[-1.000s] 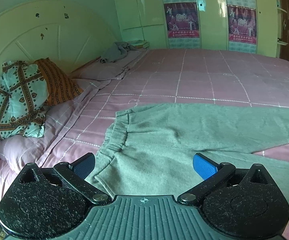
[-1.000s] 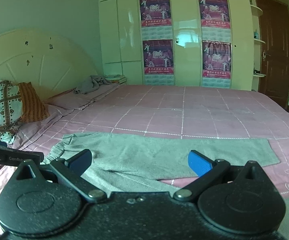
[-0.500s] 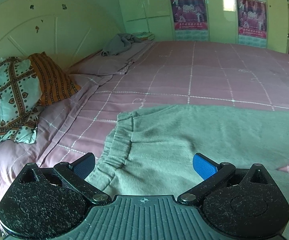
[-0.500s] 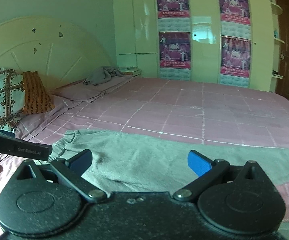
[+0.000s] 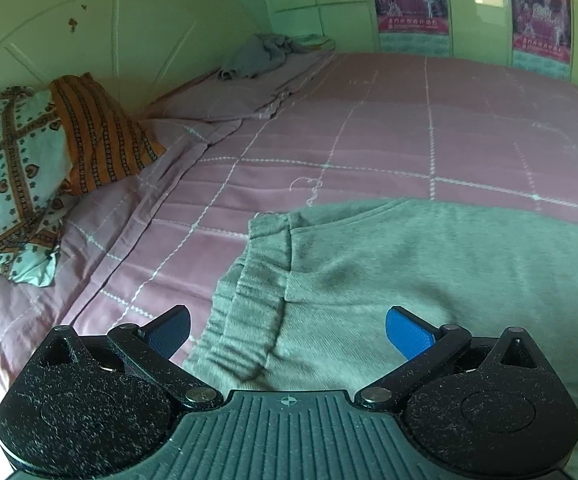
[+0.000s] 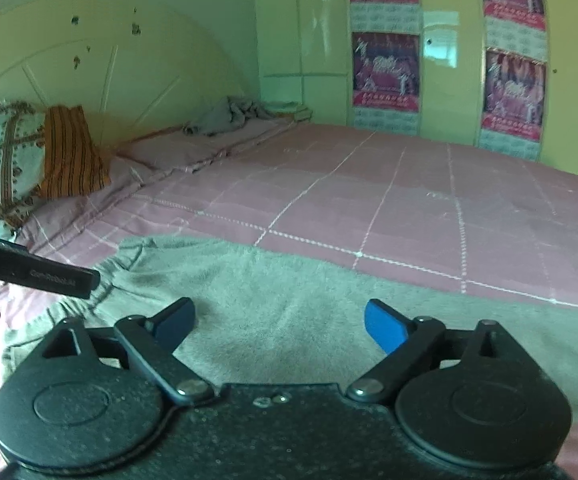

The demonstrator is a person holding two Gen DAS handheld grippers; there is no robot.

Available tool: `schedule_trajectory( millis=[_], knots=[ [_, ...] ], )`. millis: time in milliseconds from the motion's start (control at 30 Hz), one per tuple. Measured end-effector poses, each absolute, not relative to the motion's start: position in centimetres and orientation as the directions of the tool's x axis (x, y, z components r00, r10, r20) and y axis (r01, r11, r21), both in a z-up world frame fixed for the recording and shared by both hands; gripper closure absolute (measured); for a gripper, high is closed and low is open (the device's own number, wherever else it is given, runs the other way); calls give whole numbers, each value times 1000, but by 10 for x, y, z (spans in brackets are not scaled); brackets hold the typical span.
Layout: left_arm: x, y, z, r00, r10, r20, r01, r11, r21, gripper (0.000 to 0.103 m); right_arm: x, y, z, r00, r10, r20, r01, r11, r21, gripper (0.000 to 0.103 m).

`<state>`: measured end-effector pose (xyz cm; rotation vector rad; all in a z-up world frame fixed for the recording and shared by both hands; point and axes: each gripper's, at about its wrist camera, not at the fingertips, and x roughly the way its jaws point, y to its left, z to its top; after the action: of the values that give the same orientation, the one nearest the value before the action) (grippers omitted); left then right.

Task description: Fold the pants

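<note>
Grey-green sweatpants (image 5: 409, 264) lie flat on the pink checked bed (image 5: 369, 140), with the elastic waistband (image 5: 249, 292) to the left. My left gripper (image 5: 287, 330) is open and empty, low over the waistband end. In the right wrist view the pants (image 6: 289, 300) spread across the near bed, and my right gripper (image 6: 279, 324) is open and empty just above the upper part of the pants. The left gripper's black body (image 6: 33, 272) shows at the left edge of that view, over the waistband.
Patterned pillows (image 5: 29, 168) lean on the cream headboard (image 5: 89, 40) at the left. A crumpled grey cloth (image 5: 257, 56) lies at the far head of the bed. White wardrobe doors with posters (image 6: 385, 68) stand behind the bed.
Both grippers have moved forward and lower toward the pants, which now fill more of each view. Both stay open.
</note>
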<state>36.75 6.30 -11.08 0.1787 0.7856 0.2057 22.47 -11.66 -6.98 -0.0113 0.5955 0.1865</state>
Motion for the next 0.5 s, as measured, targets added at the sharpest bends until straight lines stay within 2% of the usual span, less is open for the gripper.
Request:
schedule_trajectory(
  millis=[267, 467, 500],
  knots=[
    [426, 89, -156, 623, 291, -726, -152, 956, 253, 0, 301, -121, -116, 750, 208, -628, -245, 969, 28, 13],
    [455, 104, -173, 605, 278, -746, -155, 960, 232, 0, 357, -126, -139, 710, 195, -677, -276, 961, -12, 13],
    [460, 104, -175, 607, 271, -747, -149, 962, 228, 4, 364, -125, -141, 709, 189, -680, -280, 960, -25, 13]
  ],
)
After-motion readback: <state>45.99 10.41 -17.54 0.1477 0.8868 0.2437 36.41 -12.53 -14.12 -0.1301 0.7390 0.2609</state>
